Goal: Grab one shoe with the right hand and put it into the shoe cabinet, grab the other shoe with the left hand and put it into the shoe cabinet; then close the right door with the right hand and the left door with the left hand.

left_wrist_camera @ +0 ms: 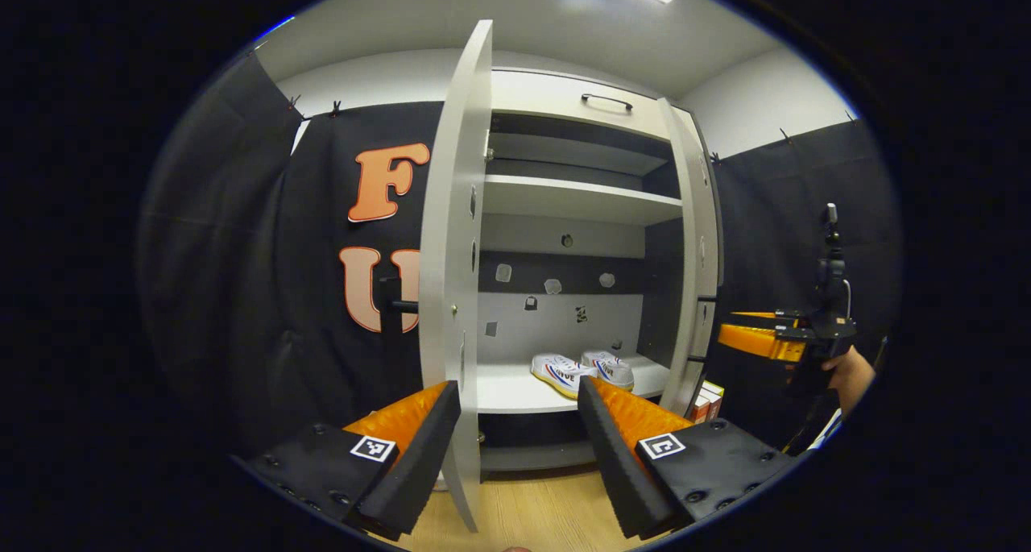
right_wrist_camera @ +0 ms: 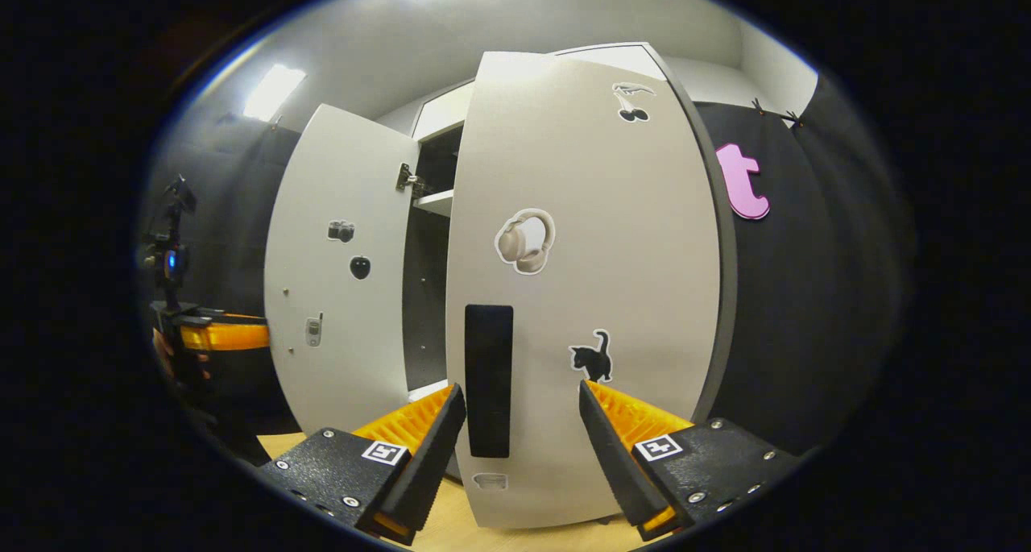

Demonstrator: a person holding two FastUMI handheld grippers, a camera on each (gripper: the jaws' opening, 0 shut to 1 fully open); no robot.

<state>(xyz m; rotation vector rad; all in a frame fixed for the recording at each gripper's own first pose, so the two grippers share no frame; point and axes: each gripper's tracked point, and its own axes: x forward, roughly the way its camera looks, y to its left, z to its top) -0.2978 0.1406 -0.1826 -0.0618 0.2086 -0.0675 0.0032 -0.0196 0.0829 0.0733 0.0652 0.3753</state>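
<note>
The left claw (left_wrist_camera: 519, 423) is held spread, with nothing between its fingers, and the edge of the left door (left_wrist_camera: 455, 238) is seen passing between them, close to the left finger; whether that finger touches the door cannot be told. The left door is seen edge-on, swung wide open from the shoe cabinet (left_wrist_camera: 580, 101). Inside the cabinet, two white shoes (left_wrist_camera: 581, 370) with red and blue stripes are seen side by side on the lower shelf (left_wrist_camera: 507, 391), touching or nearly touching each other. An upper shelf (left_wrist_camera: 580, 199) is seen above them, and small stickers are seen on the back wall. At the right of the left gripper view, the right claw (left_wrist_camera: 753, 338) is seen farther off, held by a hand (left_wrist_camera: 850, 375); its opening cannot be told from there.

In the right gripper view, the right claw (right_wrist_camera: 522, 431) is held spread and empty, directly in front of the outer face of the right door (right_wrist_camera: 588, 294), which is partly closed. A dark vertical handle (right_wrist_camera: 488, 379) on that door is seen between the fingers, untouched by either. Headphone, cat and cherry stickers are seen on the door. Beyond it, the left door (right_wrist_camera: 338, 278) is seen standing open, with the left claw (right_wrist_camera: 221, 334) beside it at the far left. A wooden floor (right_wrist_camera: 459, 528) is seen below.
</note>
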